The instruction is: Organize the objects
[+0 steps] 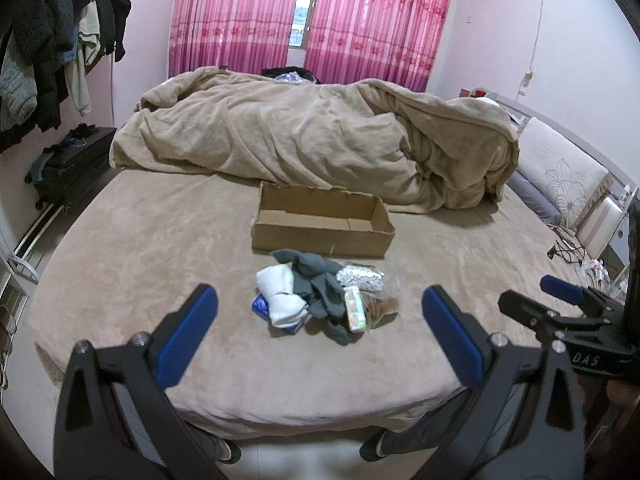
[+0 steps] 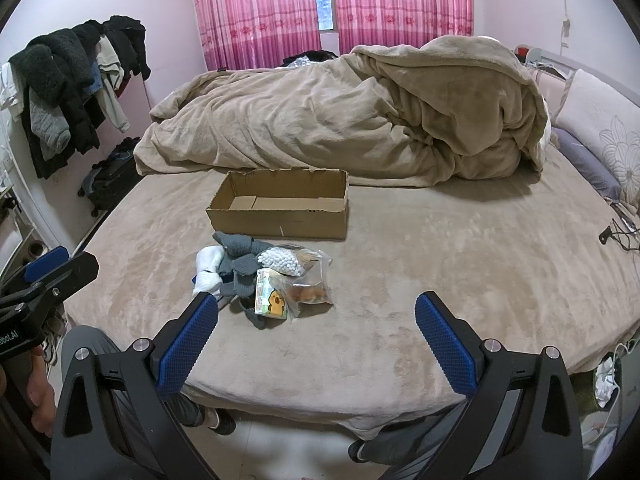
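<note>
An empty open cardboard box (image 1: 320, 224) (image 2: 280, 208) sits mid-bed. In front of it lies a small pile: white socks (image 1: 280, 300) (image 2: 208, 268), grey socks (image 1: 316, 284) (image 2: 240, 264), a bag of cotton swabs (image 1: 360, 278) (image 2: 280, 262), a tissue pack with a yellow duck (image 1: 355, 308) (image 2: 272, 296) and a clear bag of brown snacks (image 1: 384, 306) (image 2: 312, 290). My left gripper (image 1: 320, 304) is open and empty, above the bed's near edge, facing the pile. My right gripper (image 2: 316, 312) is open and empty, to the right of the pile; it also shows in the left wrist view (image 1: 540, 300).
A rumpled beige duvet (image 1: 320, 136) (image 2: 360, 120) fills the far half of the bed. Pillows (image 2: 600, 140) lie at the right. A clothes rack (image 1: 48, 60) and black suitcase (image 1: 68, 168) stand left. Cables (image 2: 620, 236) lie at the bed's right edge.
</note>
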